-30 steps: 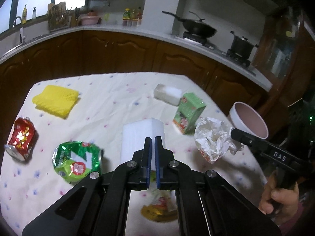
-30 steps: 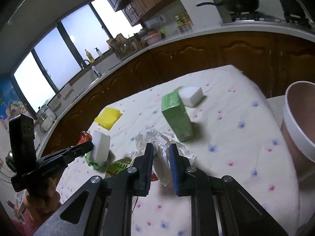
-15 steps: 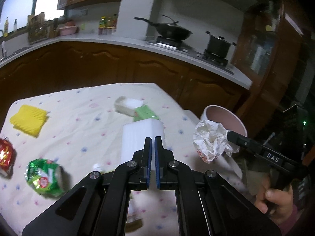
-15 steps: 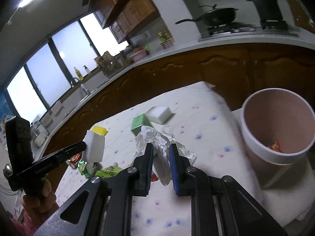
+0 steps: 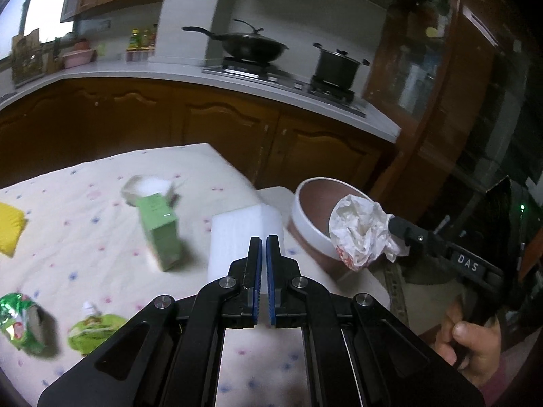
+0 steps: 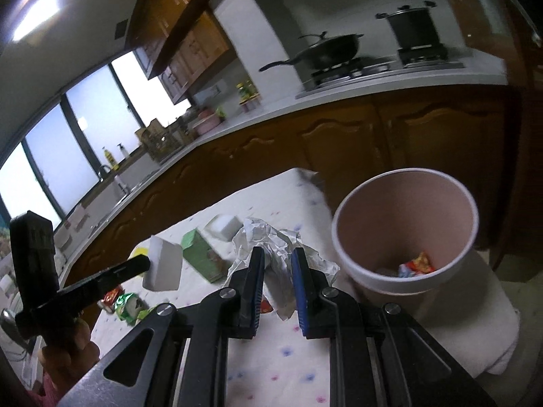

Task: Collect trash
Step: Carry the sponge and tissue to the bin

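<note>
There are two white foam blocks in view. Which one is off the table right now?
The white foam block pinched in the left gripper; from the right wrist view it hangs clear above the cloth. The other foam block lies on the table behind the green carton.

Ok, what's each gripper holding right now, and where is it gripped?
The left gripper pinches a white foam block at its near edge. The right gripper clamps a crumpled paper wad around its middle.

A pale countertop [image 5: 142, 76] curves round the room above dark wooden cabinet doors [image 5: 220, 135]. On it sits a hob with a black wok [image 5: 249, 45] and a lidded pot [image 5: 336, 64]. Left of the hob along the counter, large bright windows [image 6: 85, 129] rise behind a sink tap [image 6: 101, 171]; wooden wall cupboards [image 6: 190, 51] hang above.
</note>
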Available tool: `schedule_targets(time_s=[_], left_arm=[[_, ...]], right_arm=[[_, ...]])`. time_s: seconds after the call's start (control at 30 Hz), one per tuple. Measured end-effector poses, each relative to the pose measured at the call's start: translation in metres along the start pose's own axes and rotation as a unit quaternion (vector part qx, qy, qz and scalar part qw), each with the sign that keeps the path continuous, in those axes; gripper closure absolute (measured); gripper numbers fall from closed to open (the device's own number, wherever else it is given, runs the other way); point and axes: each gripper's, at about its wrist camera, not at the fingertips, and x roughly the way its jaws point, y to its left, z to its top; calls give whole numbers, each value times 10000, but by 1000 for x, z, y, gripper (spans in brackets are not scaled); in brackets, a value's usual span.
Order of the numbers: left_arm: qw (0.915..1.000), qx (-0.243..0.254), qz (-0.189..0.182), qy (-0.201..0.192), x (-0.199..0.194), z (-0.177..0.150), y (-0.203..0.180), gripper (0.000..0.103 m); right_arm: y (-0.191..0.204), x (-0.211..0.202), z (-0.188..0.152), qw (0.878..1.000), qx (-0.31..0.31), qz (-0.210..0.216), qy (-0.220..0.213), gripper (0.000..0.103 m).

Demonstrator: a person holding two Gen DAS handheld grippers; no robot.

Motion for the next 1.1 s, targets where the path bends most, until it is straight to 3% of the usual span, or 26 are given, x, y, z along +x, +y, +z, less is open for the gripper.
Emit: schedule_targets(time_s=[0.33,0.73,1.1], left_arm=[[9990,153,-407,66,32,21,-42,101],[9946,270,-916,410,95,48,-83,101],[9920,188,-961,795,160,54,-100,101]], right_arm=[[-48,-15,22,9985,284,-350,-294,86],[-93,-7,36,9962,462,-669,-312,86],[-126,11,44,9948,566,-828,-178,86]])
